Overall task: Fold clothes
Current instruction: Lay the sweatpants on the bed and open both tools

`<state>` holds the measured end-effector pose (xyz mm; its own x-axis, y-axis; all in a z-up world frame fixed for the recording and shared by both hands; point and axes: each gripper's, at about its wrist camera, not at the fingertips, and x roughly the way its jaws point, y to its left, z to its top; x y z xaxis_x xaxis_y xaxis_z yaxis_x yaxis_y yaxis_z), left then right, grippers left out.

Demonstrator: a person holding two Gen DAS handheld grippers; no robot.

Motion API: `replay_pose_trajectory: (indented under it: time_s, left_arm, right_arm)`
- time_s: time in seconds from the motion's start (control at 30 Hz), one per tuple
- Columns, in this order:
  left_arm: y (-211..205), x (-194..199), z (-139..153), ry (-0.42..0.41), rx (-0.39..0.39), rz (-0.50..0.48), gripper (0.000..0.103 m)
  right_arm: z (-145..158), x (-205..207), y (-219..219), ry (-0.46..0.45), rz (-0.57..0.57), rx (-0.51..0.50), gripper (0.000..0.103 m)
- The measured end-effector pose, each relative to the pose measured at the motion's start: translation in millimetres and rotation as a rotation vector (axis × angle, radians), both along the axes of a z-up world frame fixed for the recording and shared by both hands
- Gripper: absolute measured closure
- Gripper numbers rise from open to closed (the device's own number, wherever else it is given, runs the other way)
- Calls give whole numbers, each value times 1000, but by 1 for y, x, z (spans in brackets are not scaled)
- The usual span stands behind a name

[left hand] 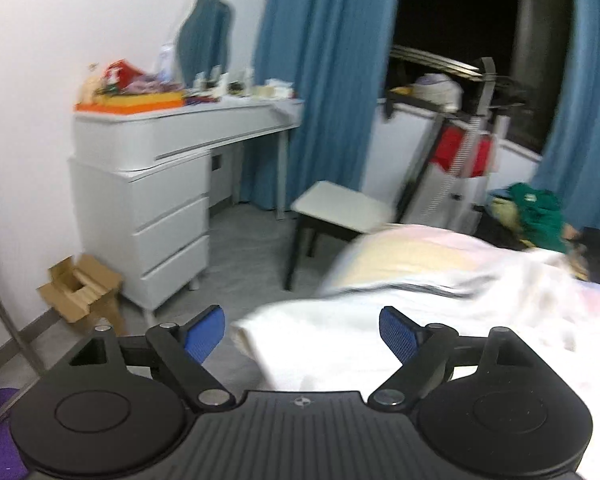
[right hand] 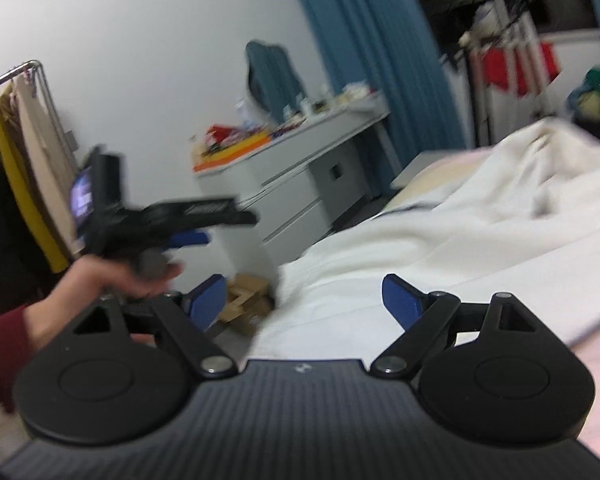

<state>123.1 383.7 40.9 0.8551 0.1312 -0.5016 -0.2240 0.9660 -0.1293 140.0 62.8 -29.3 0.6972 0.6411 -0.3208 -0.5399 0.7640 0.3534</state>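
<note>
1. The right wrist view alone shows the person's left hand [right hand: 139,276] in a dark red sleeve, carrying the left gripper [right hand: 187,236] in the air off the near edge of the bed [right hand: 596,344]. A clothes rail [right hand: 27,68] with hanging garments stands behind it.
2. The left wrist view alone shows a stool [left hand: 340,208] just beyond the bed's corner and a cardboard box [left hand: 79,288] on the floor [left hand: 243,248] beside the drawers of the bench [left hand: 171,128].
3. The white cloth [left hand: 420,320] lies spread and rumpled over the bed, one edge hanging at the corner nearest the bench.
4. The left gripper's jaws stand wide apart with nothing between them, above that cloth edge.
5. The right gripper [right hand: 304,304] is likewise spread wide and empty, over the cloth.
6. No writing can be read; both views are blurred.
7. Bare floor lies between bed and bench.
</note>
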Motion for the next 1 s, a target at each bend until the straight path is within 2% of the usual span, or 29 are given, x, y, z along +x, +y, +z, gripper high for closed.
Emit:
replay_pose_trajectory:
  time_s: [0.17, 0.33, 0.6, 0.8, 1.0]
  left_arm:
    - [-107, -46, 20, -81, 12, -120, 18]
    - [-215, -75, 28, -136, 1, -248, 18]
    - [-348, -95, 8, -153, 66, -333, 18]
    - [-395, -93, -23, -150, 137, -340, 18]
    - [-389, -77, -55, -109, 161, -333, 18]
  right_arm:
    - [17, -16, -82, -70, -153, -63, 17]
    - [23, -25, -160, -124, -301, -122, 17]
    - [2, -26, -240, -124, -451, -126, 17]
    - [-26, -29, -265, -86, -494, -126, 17]
    - [-38, -31, -278, -25, -514, -94, 17]
